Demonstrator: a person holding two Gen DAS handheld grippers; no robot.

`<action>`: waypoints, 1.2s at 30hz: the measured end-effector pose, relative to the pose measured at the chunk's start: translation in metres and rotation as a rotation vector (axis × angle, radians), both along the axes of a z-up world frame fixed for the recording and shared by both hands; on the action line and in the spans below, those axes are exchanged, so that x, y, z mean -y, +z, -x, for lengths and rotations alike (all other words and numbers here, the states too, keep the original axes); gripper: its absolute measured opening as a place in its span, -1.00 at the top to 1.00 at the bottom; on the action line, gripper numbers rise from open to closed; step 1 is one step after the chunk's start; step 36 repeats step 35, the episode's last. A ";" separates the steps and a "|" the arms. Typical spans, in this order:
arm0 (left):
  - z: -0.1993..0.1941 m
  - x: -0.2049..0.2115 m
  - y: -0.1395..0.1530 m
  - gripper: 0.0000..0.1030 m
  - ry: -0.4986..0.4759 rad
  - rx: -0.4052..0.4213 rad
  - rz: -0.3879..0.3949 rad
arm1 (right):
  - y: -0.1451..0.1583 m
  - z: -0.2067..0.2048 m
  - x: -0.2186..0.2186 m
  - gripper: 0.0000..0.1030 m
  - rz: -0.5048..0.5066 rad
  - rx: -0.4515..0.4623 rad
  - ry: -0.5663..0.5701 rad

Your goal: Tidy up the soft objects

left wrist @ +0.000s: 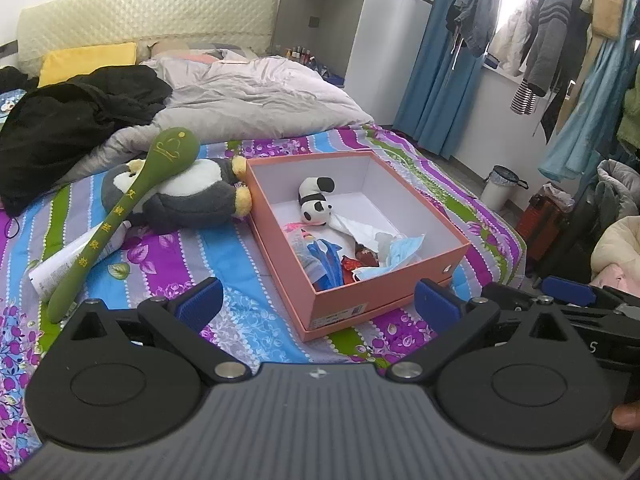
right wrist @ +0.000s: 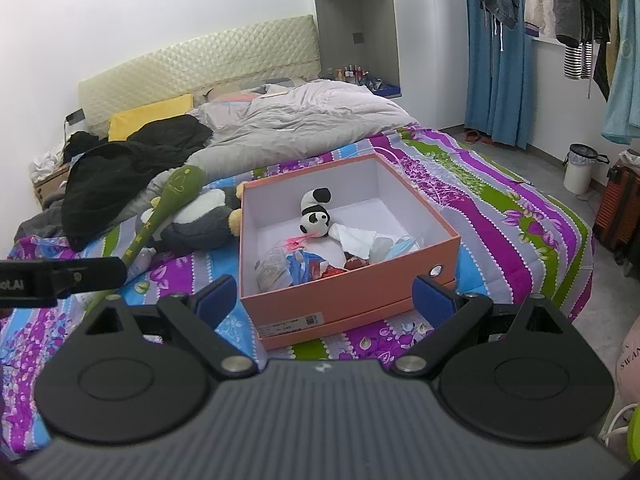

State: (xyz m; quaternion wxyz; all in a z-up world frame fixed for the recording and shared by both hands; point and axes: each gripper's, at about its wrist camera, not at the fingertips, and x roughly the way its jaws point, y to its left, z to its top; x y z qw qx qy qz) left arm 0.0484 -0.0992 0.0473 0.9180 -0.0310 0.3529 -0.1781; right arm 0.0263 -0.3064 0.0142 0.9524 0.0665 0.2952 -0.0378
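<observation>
Grey-and-white plush penguin (left wrist: 188, 196) lay outside the pink cardboard box (left wrist: 384, 292); both grippers, left gripper (left wrist: 320, 300) and right gripper (right wrist: 324, 300), hung apart, empty — green plush spoon (left wrist: 120, 216) across it could snag

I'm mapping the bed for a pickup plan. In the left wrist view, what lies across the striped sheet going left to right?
White tube → green plush spoon → grey penguin plush → pink box, holding the small panda plush.
</observation>
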 end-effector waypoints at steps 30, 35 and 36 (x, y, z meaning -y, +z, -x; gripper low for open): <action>-0.002 0.000 0.002 -1.00 -0.009 0.008 -0.003 | 0.003 0.000 0.001 -0.87 0.003 0.008 -0.001; -0.003 0.000 0.002 -1.00 -0.010 0.004 -0.002 | 0.003 0.000 0.001 -0.87 0.002 0.007 -0.001; -0.003 0.000 0.002 -1.00 -0.010 0.004 -0.002 | 0.003 0.000 0.001 -0.87 0.002 0.007 -0.001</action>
